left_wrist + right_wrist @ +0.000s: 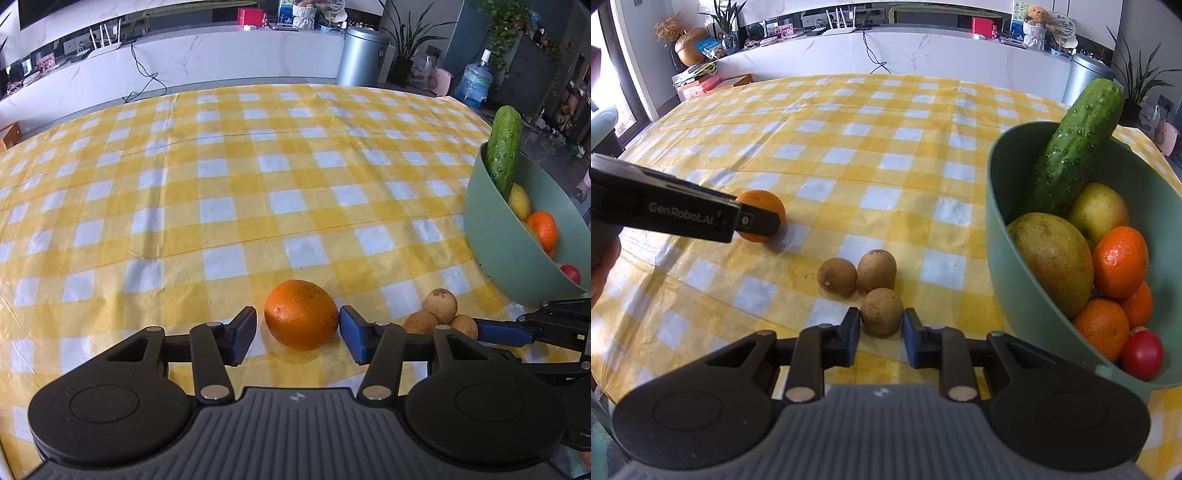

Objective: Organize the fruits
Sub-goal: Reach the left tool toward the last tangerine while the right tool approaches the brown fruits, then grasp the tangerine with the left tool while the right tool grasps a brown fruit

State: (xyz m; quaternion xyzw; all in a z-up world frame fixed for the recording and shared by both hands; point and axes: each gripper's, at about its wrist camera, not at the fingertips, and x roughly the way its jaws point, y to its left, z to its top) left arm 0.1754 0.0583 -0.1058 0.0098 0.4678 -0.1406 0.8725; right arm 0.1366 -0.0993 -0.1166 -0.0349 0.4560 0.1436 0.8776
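An orange (301, 314) lies on the yellow checked cloth between the blue pads of my left gripper (297, 325). The right pad touches it and the left pad stands a little off, so that gripper is open. From the right wrist view the same orange (764, 203) sits half hidden behind the left gripper (757, 221). Three small brown round fruits lie together, and my right gripper (881, 325) is shut on the nearest one (881, 311). The other two (836, 276) (876, 270) lie just beyond it.
A green bowl (993, 206) stands at the right and holds a cucumber (1071, 147), a mango, an apple, several tangerines and a tomato. The cloth-covered table (221, 166) stretches far ahead. A white counter and a metal bin stand beyond the table.
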